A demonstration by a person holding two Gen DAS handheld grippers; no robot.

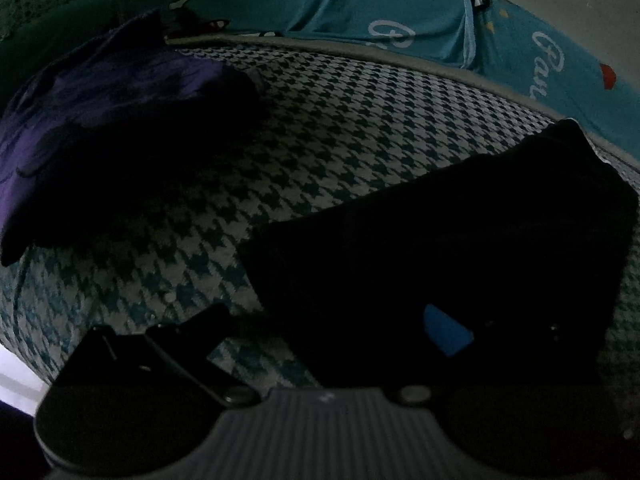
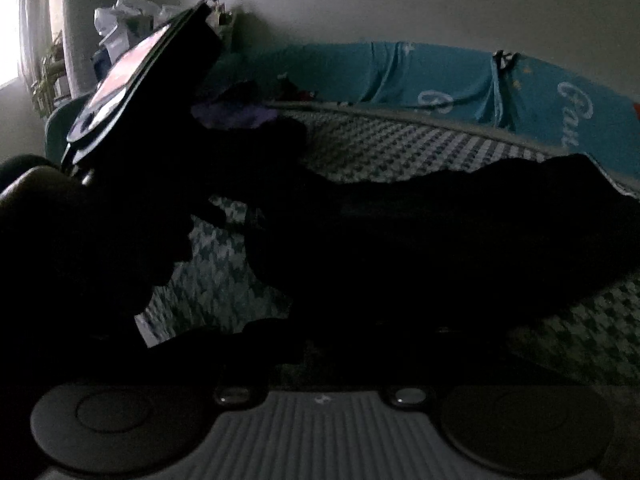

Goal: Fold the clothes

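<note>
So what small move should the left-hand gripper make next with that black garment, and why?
Probably close the left gripper on the black garment. Its jaws stand open astride the garment's near edge, one finger over the houndstooth blanket and the other over the cloth, so a pinch there would likely give a hold for the fold.

- The left wrist camera looks steeply down along its gripper, close over the houndstooth cover (image 1: pixel 320 128), facing the wall.
- The right wrist camera sits lower and flatter, skimming the same cover (image 2: pixel 400 148) from close in, with the left gripper unit (image 2: pixel 132 92) rising at its left.
- Both views share the dark garment (image 1: pixel 460 240) (image 2: pixel 440 232), the purple clothes pile (image 1: pixel 100 92) (image 2: pixel 232 114) and the turquoise printed cloth (image 1: pixel 400 12) (image 2: pixel 440 76) along the wall.
</note>
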